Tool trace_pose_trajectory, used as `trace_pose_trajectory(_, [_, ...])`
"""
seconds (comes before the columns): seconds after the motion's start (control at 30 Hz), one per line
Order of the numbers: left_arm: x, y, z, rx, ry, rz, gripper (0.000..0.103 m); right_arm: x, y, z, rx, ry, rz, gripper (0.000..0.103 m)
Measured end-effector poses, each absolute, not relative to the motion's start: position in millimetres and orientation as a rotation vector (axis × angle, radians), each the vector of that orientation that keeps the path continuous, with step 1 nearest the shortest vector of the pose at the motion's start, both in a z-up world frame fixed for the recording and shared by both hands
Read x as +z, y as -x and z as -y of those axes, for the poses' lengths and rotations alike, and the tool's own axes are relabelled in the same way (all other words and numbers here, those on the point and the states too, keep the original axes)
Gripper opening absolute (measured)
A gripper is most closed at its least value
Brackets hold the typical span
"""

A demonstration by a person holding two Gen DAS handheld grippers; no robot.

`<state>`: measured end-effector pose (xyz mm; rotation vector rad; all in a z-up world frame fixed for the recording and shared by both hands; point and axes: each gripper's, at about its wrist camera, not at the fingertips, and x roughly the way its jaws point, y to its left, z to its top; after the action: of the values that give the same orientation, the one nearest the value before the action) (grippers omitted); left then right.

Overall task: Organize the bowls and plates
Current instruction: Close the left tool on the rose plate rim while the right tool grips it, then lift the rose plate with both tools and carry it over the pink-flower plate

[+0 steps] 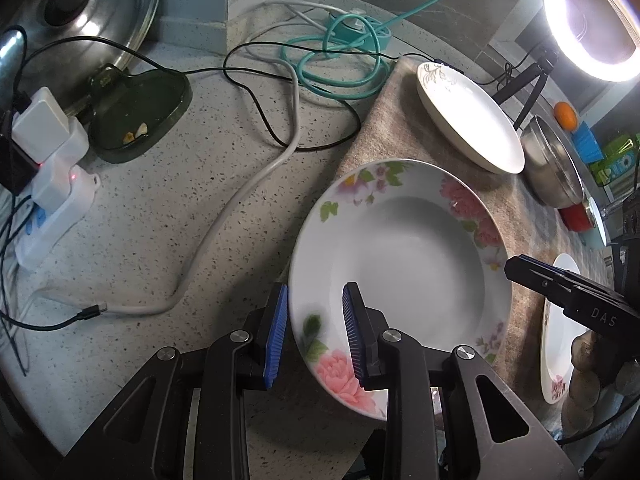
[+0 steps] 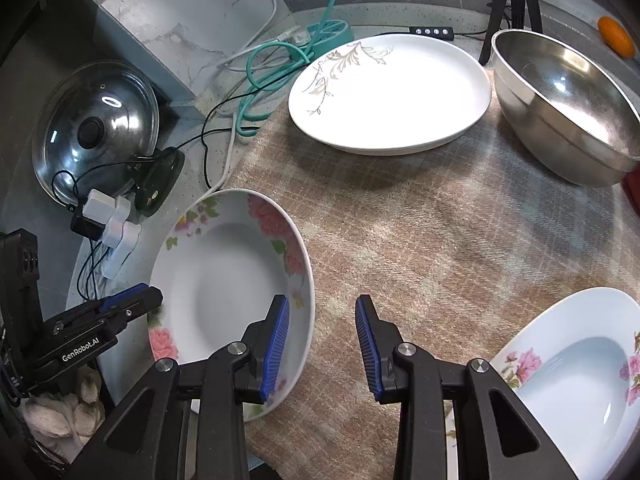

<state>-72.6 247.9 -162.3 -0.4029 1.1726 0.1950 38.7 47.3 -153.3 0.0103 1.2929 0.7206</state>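
A deep white plate with pink flowers (image 1: 404, 276) (image 2: 228, 288) lies at the left edge of the beige cloth (image 2: 420, 248). My left gripper (image 1: 314, 334) (image 2: 132, 300) is open, its jaws astride the plate's near-left rim without closing on it. My right gripper (image 2: 322, 346) (image 1: 516, 268) is open and empty, just right of that plate. A second flowered deep plate (image 2: 576, 376) (image 1: 560, 336) lies at the near right. A flat white plate with a leaf print (image 2: 390, 92) (image 1: 468, 116) and a steel bowl (image 2: 568, 104) (image 1: 552, 164) stand at the back.
Cables, a teal power strip (image 1: 356, 28) and white chargers (image 1: 52, 148) lie on the speckled counter at the left. A glass pot lid (image 2: 96, 128) leans on the wall. A ring light (image 1: 592, 16) on a tripod and an orange (image 2: 616, 36) are at the back right.
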Motion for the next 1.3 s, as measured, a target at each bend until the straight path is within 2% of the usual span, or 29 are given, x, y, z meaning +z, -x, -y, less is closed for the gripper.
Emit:
trace_pose_trajectory(0.4, [-172.3, 64.0, -248.7, 0.171, 0.421, -1.198, 0.026, -167.0, -41.8, -59.3, 0.744, -0.02, -1.337, 0.03])
trace_pose_trajectory(0.5, [-174.6, 63.3, -248.3, 0.166, 0.418, -1.202, 0.026, -168.8, -41.7, -61.4, 0.749, -0.022, -1.347, 0.022])
trace_pose_trajectory(0.73, [-180.9, 62.9, -254.7, 0.156, 0.46, -1.212, 0.022, -170.1, -39.3, -65.7, 0.761, -0.016, -1.353, 0.014])
trace_pose_trajectory(1.3, [-171.7, 61.6, -248.1, 0.15, 0.467, -1.202, 0.022, -164.7, -40.6, -56.2, 0.737, -0.043, -1.359, 0.015])
